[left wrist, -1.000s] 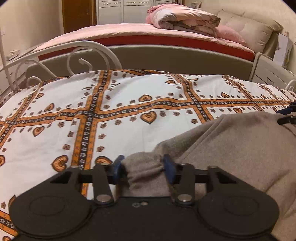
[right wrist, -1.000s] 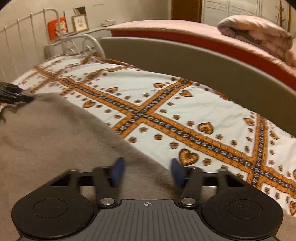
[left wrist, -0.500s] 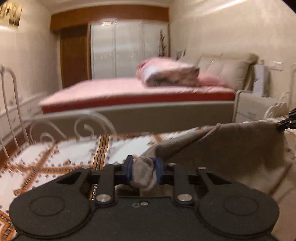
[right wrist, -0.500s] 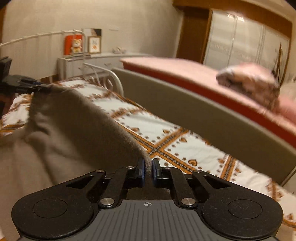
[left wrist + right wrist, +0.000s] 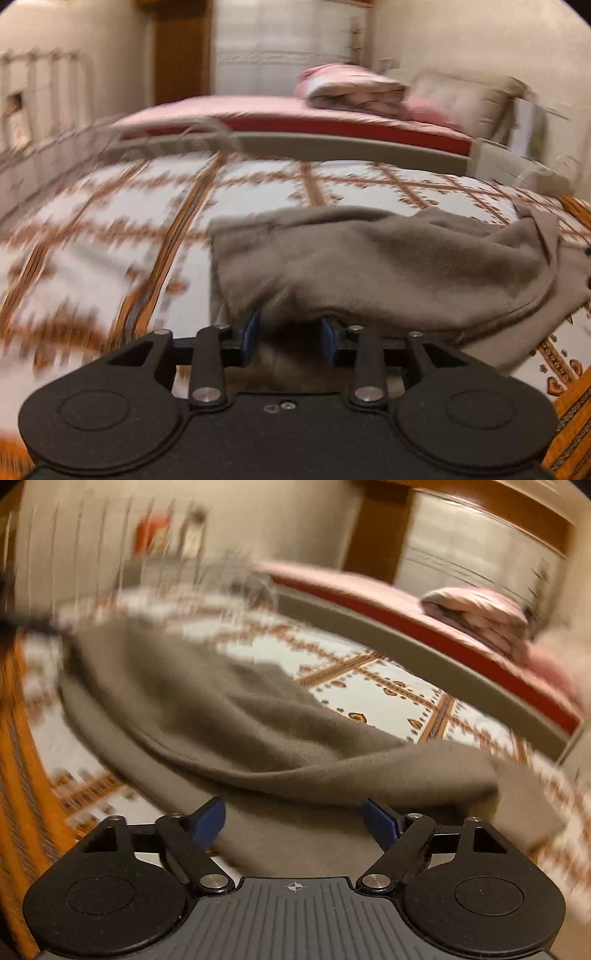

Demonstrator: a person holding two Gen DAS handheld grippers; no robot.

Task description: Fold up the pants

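Observation:
The grey-brown pants (image 5: 369,266) lie on the patterned bedspread (image 5: 92,258) with one part folded over the other. In the left wrist view my left gripper (image 5: 290,336) sits at the near edge of the fold. Its jaws are opening, and the cloth edge hangs just over the blue pads (image 5: 251,332) without being pinched. In the right wrist view the pants (image 5: 258,731) spread ahead of my right gripper (image 5: 293,821). Its jaws are opening wide over the cloth, and the pads (image 5: 207,823) touch nothing. Both views are blurred by motion.
A white metal bed frame (image 5: 44,92) runs along the left. Beyond the bedspread stand a grey bed side (image 5: 351,147), a second bed with pink sheets, a folded quilt (image 5: 351,88) and a wardrobe (image 5: 288,40). The orange border of the bedspread (image 5: 14,775) lies at the near left.
Both grippers, shut on the pants' edge and holding it up half a second ago, have swept across the bed and parted their jaws. The cloth now lies folded over.

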